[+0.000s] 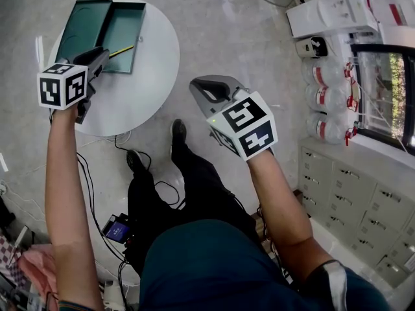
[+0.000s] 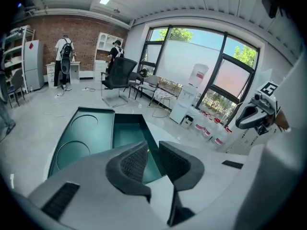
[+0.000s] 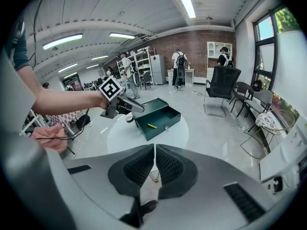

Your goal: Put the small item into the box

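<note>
Left claw narrowly apart, right claw together, both empty; yellow item in box, part-hidden.

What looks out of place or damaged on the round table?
Nothing stands out. The green box stands open on the white table, and the yellow item lies inside it.

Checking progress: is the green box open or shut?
Open: the box has its lid laid back, and a yellow item lies inside.
</note>
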